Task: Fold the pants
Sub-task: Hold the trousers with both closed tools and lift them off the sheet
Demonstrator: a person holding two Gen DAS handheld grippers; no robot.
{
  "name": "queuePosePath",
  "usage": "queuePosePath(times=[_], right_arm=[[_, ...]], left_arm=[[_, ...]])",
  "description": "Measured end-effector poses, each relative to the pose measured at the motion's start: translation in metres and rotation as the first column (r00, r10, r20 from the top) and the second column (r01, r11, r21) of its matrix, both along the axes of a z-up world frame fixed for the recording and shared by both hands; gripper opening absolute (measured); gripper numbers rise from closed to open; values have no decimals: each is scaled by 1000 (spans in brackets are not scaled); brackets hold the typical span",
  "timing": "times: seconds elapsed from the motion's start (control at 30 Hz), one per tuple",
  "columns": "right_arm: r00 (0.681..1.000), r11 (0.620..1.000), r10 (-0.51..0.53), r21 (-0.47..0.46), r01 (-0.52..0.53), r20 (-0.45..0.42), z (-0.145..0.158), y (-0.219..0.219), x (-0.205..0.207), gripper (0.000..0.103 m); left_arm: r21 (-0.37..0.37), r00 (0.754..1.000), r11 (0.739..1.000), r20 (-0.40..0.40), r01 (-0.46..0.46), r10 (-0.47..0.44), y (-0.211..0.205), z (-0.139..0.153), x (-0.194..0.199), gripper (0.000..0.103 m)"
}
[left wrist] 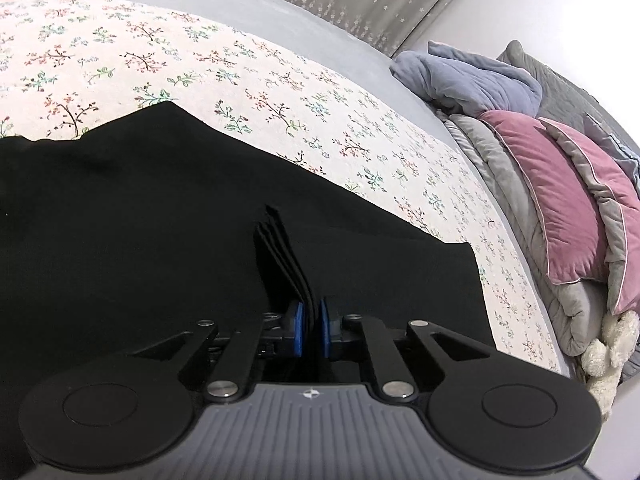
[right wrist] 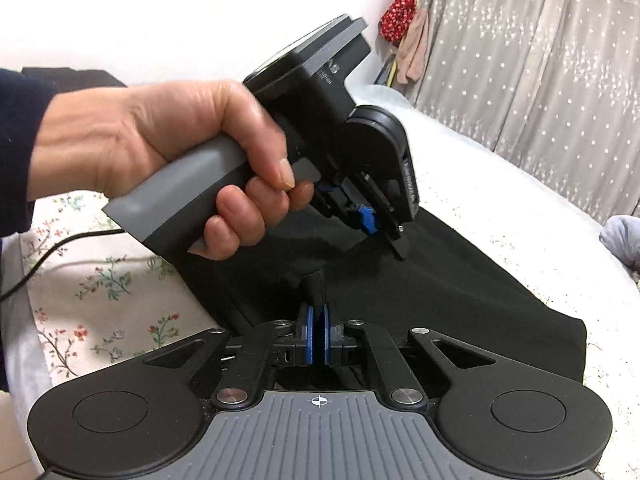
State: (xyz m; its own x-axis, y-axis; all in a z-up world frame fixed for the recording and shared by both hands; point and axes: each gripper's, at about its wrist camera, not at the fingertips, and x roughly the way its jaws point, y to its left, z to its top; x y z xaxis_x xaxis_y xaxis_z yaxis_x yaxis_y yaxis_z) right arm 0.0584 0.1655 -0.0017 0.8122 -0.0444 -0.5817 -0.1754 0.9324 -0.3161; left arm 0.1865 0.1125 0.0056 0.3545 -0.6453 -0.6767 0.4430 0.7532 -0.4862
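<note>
Black pants lie spread on a floral bedspread. In the left wrist view my left gripper has its blue pads pressed on a stack of several black fabric layers at the pants' edge. In the right wrist view my right gripper is shut on a raised fold of the same pants. Just beyond it a hand holds the left gripper, tilted down onto the cloth. The two grips sit close together along one edge.
Pink and grey pillows, a blue-grey blanket and a white plush toy are piled at the bed's right end. Starred curtains hang behind the bed. A black cable runs over the bedspread at left.
</note>
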Motion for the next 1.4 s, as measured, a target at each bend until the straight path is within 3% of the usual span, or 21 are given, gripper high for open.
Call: queuePosePath(times=[0.2,0.23,0.33,0.43,0.53,0.6,0.63,0.7,0.77,1.0,1.13,1.4], right_arm=[[1000,999,-4,-41,3,-30,-14,-3,1,9],[1000,998,-1,-61,-1,-28,-17,-1,1,12],[1000,992,3,-125,-4,-12,-26,6,-1,40],[1000,986,16,-166,-16,-2,-28,10,0,44],[1000,984,23,-175,-23,2,-28,20,2,44],[1000,985,22,-169,-23,-4,-29,22,4,38],[1000,986,23,-164,-24,-12,-29,21,6,33],[999,990,32,-134,-38,-43,-32,19,10,13],[999,990,26,-139,-32,-41,-33,22,13,6],[999,1000,-18,-17,19,36,-7,15,6,4],[997,1000,-19,26,17,75,4,13,2,4],[991,996,-20,90,8,130,14,9,-1,4]], left_arm=[[31,1000,999,11,-12,11,-9,-3,-2,25],[30,1000,999,10,-16,16,-9,-2,-1,25],[30,1000,999,9,-29,28,-8,-2,2,25],[32,999,999,10,-39,39,-7,-3,3,24],[37,999,998,12,-45,45,-6,-3,2,24],[42,999,998,18,-50,49,-7,-2,2,23],[48,998,997,22,-52,51,-8,-2,1,22],[59,998,997,34,-55,53,-9,-1,-1,22],[64,997,996,47,-60,57,-10,2,-3,22],[-5,995,997,63,-80,80,0,28,-3,21],[38,991,996,108,-79,74,1,38,-7,21],[33,988,996,130,-84,79,19,44,-3,21]])
